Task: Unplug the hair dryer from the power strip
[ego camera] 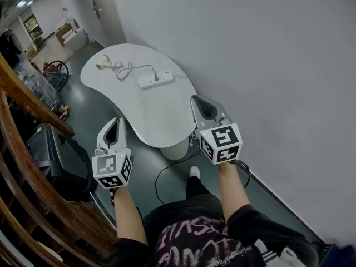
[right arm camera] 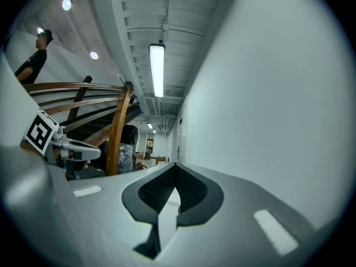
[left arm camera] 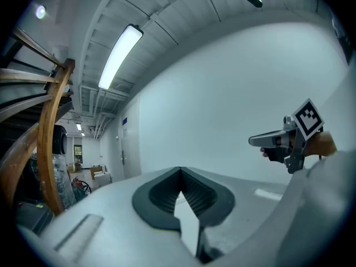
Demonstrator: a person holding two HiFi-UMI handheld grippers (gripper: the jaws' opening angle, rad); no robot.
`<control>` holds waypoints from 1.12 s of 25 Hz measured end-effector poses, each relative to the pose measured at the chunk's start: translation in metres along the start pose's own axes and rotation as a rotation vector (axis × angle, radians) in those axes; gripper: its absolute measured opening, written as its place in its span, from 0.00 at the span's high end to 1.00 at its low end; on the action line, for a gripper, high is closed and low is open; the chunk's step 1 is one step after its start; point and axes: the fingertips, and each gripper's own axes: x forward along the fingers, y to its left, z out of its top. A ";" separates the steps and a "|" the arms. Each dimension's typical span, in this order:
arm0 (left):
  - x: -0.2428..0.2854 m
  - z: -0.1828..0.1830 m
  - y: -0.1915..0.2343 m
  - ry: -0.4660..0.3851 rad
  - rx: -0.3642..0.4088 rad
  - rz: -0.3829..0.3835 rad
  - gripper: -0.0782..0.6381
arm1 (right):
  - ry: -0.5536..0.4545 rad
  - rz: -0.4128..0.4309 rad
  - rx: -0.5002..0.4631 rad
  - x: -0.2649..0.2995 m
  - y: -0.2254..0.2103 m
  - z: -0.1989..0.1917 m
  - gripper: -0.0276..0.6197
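Both pairs of jaws are closed tip to tip with nothing between them: the left gripper (left arm camera: pixel 180 169) and the right gripper (right arm camera: pixel 176 164) each look along empty jaws. In the head view the left gripper (ego camera: pixel 115 119) hangs just off the near left edge of the tabletop (ego camera: pixel 161 121). The right gripper (ego camera: pixel 196 99) is over the near right edge.

Ahead of both, towards the far side of the tabletop, lies the strip (ego camera: pixel 156 80). Its long axis runs left to right across the line the jaws point along, and its right end is tipped a little farther away. The plug (ego camera: pixel 156 77) sits about midway along the strip. From it the cord (ego camera: pixel 127 70) runs left in loose loops to the dryer (ego camera: pixel 104 65), which is near the far left edge.

The strip lies between the two lines of reach, but the right gripper is plainly the nearer. By my reading, that hand would need to open and travel forward and a little left to reach the plug. The left is better placed to pin the strip's left end.

Count: one strip, one plug in it, one dryer, one dryer cord, two grippers. A second lead leaves the strip's right end over the right edge.
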 end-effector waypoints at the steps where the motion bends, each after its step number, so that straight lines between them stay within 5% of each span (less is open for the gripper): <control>1: 0.005 -0.002 -0.001 0.007 0.001 -0.005 0.89 | 0.008 0.000 0.000 0.004 -0.003 -0.003 0.93; 28: 0.238 -0.045 -0.002 0.180 0.017 -0.024 0.89 | 0.108 0.083 0.083 0.197 -0.128 -0.061 0.93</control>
